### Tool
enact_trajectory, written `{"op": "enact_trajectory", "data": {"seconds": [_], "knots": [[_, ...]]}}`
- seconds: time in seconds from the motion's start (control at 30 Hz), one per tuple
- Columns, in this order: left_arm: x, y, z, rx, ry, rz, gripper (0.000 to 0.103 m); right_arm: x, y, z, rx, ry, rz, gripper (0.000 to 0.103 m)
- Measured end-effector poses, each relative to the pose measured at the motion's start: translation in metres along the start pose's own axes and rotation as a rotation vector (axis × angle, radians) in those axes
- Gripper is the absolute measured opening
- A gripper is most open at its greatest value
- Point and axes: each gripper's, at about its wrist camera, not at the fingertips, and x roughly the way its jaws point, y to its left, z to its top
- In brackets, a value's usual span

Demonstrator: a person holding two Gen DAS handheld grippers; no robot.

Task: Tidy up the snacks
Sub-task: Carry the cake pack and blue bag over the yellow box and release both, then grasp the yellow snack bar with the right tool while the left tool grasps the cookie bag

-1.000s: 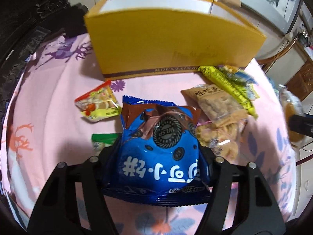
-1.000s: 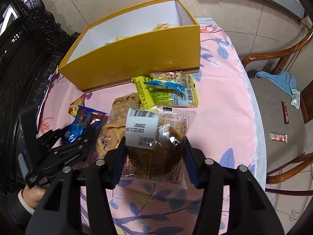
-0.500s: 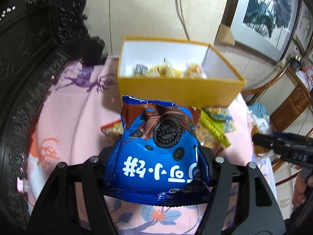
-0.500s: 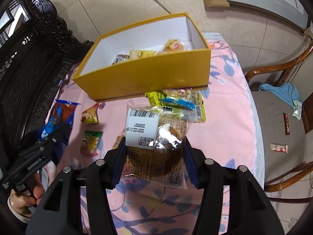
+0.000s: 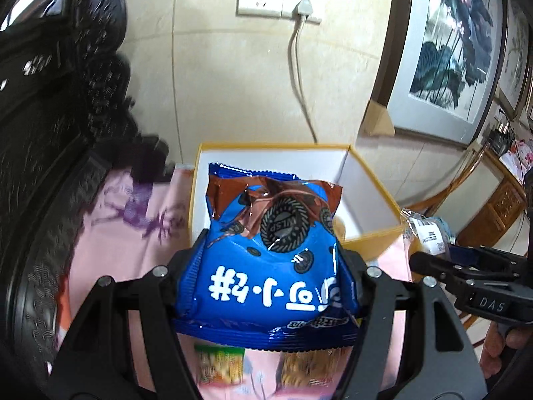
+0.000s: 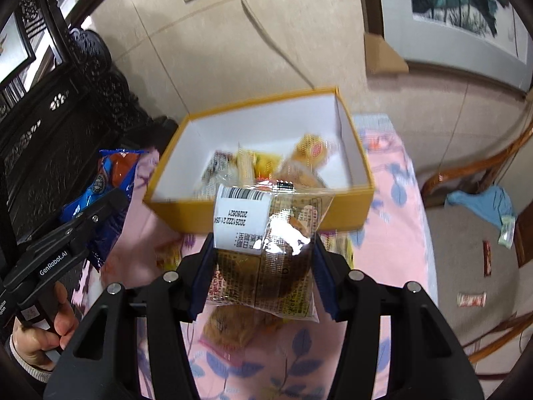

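A: Step in hand, as I read it: carrying. Both tools are loaded and held above the pink floral tablecloth [image 6: 393,173], short of the open yellow cardboard box with the white inside [image 6: 346,133].

B: Grips?

A: Left gripper [image 5: 269,266] is clamped on a glossy blue foil bag of chocolate sandwich cookies [image 5: 271,256], pads pressing both side edges, bag upright between the fingers. Right gripper [image 6: 263,266] is clamped on a clear plastic packet with a white barcode label and a brown pastry inside [image 6: 266,250]. Neither packet is in the box yet; from the right wrist the clear one sits in front of the near wall, while the blue bag, seen from the left wrist, overlaps the box mouth.

B: Next move?

A: My judgement: bring each packet over the rim, lower into free floor, then part the jaws. The near right of the box already holds snacks, so the left half looks the easier landing. The grippers are close together; going one at a time would avoid a knock.

B: Counts?

A: Two grippers, two held packets, one box. Inside the box, about five wrapped snacks, blurred, so not firm. On the cloth under the tools, a green packet [image 5: 218,370] and a tan one [image 5: 311,370], plus others half hidden.
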Motion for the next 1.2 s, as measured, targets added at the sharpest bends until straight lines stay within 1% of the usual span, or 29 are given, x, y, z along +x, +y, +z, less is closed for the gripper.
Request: {"op": "enact_trajectory", "data": {"seconds": [0.07,0.2,0.4,0.47,0.5,0.53,0.57,0.6,0.63,0.73,0.9,1.0,1.07,1.13,1.17,1.2], "knots": [[0.007,-0.004,0.017,0.005,-0.021,-0.005,0.068,0.001,0.0,0.014,-0.011,-0.025,0.0,0.055],[0.023,-0.01,0.041,0.014,-0.038,-0.002,0.068,0.01,0.0,0.044,-0.037,-0.064,-0.008,0.055],[0.057,-0.01,0.068,0.003,-0.03,0.01,0.068,0.031,0.0,0.082,-0.063,-0.093,-0.008,0.055],[0.07,-0.008,0.075,-0.006,-0.016,0.005,0.07,0.04,0.002,0.091,-0.074,-0.096,0.003,0.055],[0.079,-0.006,0.079,-0.006,0.004,0.003,0.076,0.046,0.004,0.096,-0.079,-0.093,-0.008,0.056],[0.082,-0.005,0.082,-0.011,0.011,0.016,0.091,0.049,0.005,0.097,-0.078,-0.089,-0.028,0.058],[0.082,-0.002,0.084,-0.031,0.005,0.051,0.096,0.051,0.005,0.098,-0.071,-0.087,-0.052,0.063],[0.079,0.002,0.084,-0.048,-0.011,0.062,0.099,0.049,0.003,0.097,-0.057,-0.094,-0.054,0.066],[0.073,0.005,0.084,-0.064,-0.032,0.057,0.1,0.047,0.001,0.094,-0.044,-0.104,-0.045,0.069],[0.062,0.014,0.076,-0.085,-0.051,0.057,0.101,0.044,-0.004,0.082,-0.037,-0.092,-0.034,0.069],[0.047,0.025,0.052,-0.1,-0.025,0.071,0.101,0.04,-0.008,0.049,-0.046,-0.038,-0.003,0.069],[0.033,0.028,0.027,-0.069,-0.022,0.096,0.101,0.036,-0.009,0.021,-0.069,-0.013,-0.006,0.069],[0.027,0.029,0.012,-0.053,-0.014,0.107,0.101,0.037,-0.012,0.004,-0.062,0.018,0.006,0.068],[0.021,0.03,-0.006,-0.049,0.008,0.105,0.101,0.041,-0.015,-0.016,-0.05,0.062,0.009,0.066],[0.019,0.031,-0.014,-0.052,0.02,0.104,0.101,0.042,-0.017,-0.022,-0.047,0.075,0.011,0.061],[0.016,0.033,-0.022,-0.057,0.033,0.1,0.101,0.046,-0.018,-0.032,-0.046,0.098,0.018,0.06]]}}
